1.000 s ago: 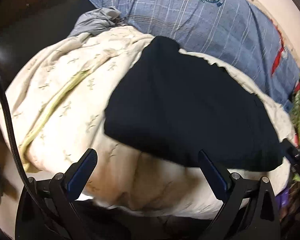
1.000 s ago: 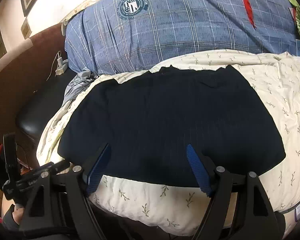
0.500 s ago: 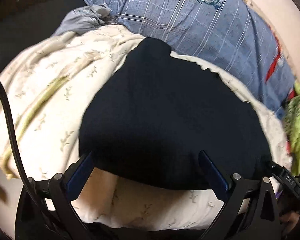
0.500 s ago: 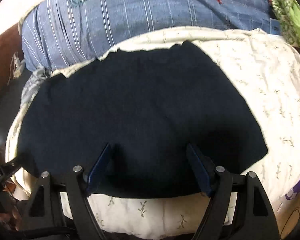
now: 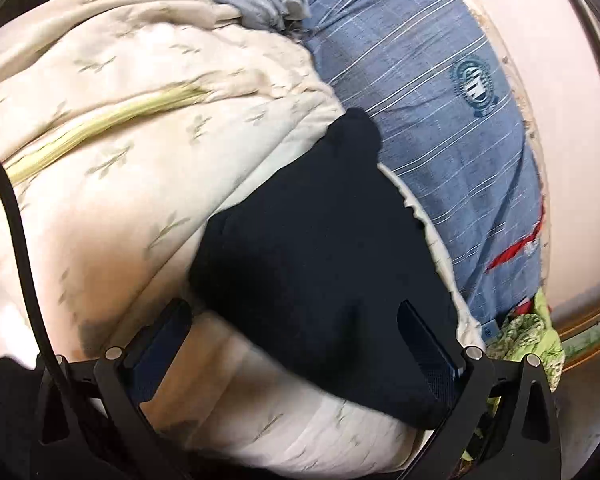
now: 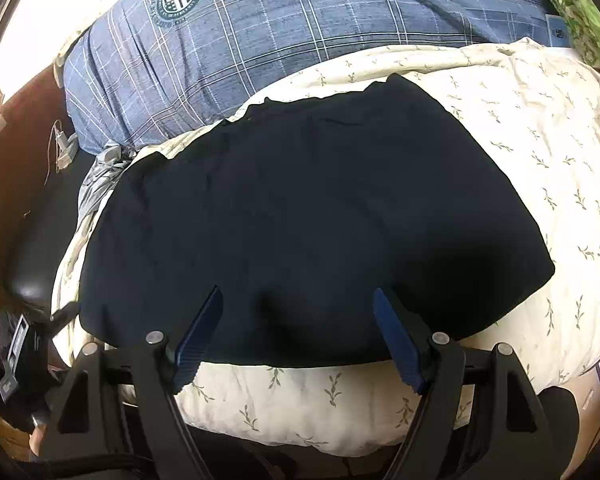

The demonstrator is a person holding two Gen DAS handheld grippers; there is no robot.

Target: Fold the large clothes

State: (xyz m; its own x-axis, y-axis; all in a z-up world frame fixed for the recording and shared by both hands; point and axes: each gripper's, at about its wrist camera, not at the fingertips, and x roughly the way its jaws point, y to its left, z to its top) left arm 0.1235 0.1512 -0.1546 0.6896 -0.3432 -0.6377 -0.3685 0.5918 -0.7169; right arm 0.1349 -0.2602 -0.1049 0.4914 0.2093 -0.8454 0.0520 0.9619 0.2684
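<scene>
Left wrist view smeared: leaf print on the cream quilt (image 5: 148,168) is blurred. Near right corner of the dark garment (image 5: 324,264) is covered by the right finger (image 5: 428,348) of the left gripper (image 5: 296,344). Blue plaid pillow (image 6: 284,36) is cut off by the top edge. Badge lettering can't be read.

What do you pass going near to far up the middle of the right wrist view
Right gripper → cream quilt → dark garment → quilt again → blue plaid pillow.
</scene>
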